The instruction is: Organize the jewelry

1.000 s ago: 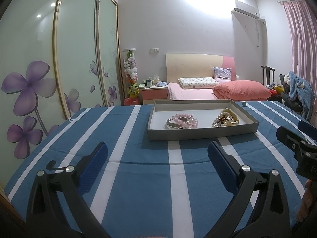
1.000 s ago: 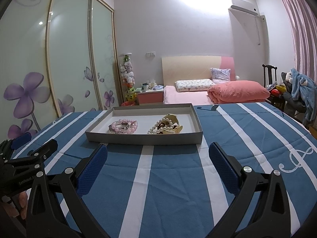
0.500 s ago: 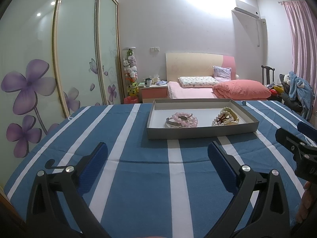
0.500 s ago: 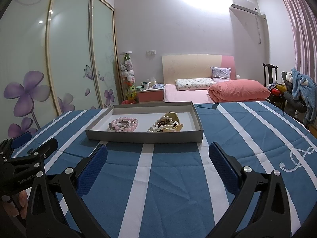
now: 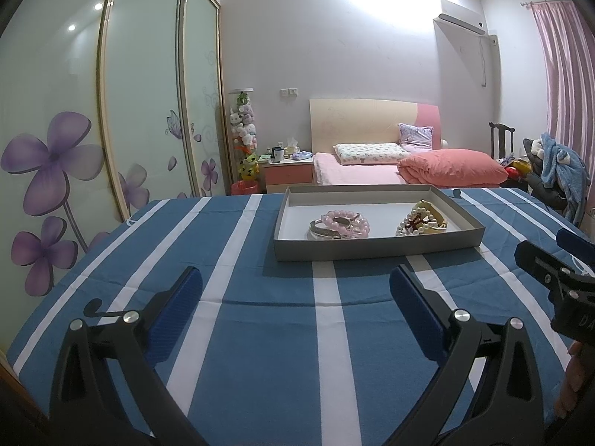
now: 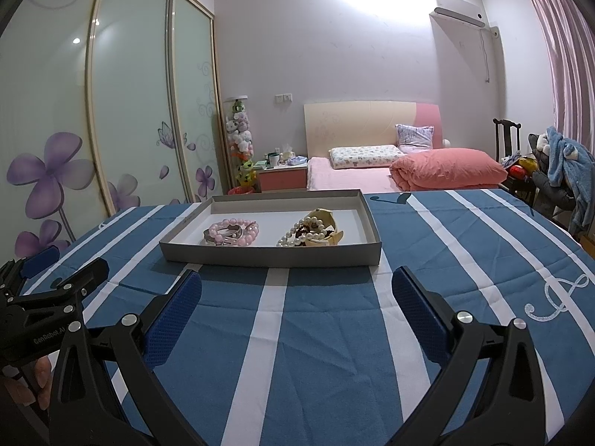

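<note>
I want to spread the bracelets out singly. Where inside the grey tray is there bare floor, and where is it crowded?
Inside the shallow grey cardboard tray, the white floor is bare along the far wall and in the gap between the pink bead bracelet pile and the pearl and cream bangle pile. The front half is crowded. The blue striped cloth before the tray is bare too.

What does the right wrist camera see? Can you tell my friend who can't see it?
A shallow grey tray on a blue-and-white striped cloth holds a pink bead bracelet and a pearl strand. The open right gripper hovers short of it.
</note>
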Action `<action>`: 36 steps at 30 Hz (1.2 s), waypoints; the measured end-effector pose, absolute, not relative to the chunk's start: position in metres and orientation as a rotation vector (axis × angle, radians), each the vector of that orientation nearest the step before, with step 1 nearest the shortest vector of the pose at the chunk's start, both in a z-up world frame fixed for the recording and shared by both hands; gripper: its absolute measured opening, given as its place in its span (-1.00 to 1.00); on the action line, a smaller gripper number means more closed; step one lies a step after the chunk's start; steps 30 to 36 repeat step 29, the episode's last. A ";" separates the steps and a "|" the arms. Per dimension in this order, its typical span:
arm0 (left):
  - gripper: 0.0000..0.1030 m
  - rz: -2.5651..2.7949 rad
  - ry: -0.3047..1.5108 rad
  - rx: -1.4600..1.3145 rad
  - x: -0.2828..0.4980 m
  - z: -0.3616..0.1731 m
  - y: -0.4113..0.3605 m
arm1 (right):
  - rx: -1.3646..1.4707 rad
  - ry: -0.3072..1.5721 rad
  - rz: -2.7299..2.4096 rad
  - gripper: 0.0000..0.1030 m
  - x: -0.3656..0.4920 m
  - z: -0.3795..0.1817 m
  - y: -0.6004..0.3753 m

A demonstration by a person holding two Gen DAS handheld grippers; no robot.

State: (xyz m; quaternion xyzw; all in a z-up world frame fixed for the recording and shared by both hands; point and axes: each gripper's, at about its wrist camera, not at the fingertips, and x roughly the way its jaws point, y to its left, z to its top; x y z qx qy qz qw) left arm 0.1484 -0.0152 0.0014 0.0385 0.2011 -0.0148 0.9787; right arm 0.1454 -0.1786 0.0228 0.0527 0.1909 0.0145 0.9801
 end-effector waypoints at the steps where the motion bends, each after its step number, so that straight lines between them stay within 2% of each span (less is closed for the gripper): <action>1: 0.91 -0.029 0.404 0.079 0.148 0.001 -0.016 | 0.106 0.384 0.029 0.97 0.145 0.023 -0.179; 36: 0.91 -0.042 0.400 0.073 0.143 0.006 -0.017 | 0.106 0.385 0.029 0.97 0.146 0.023 -0.179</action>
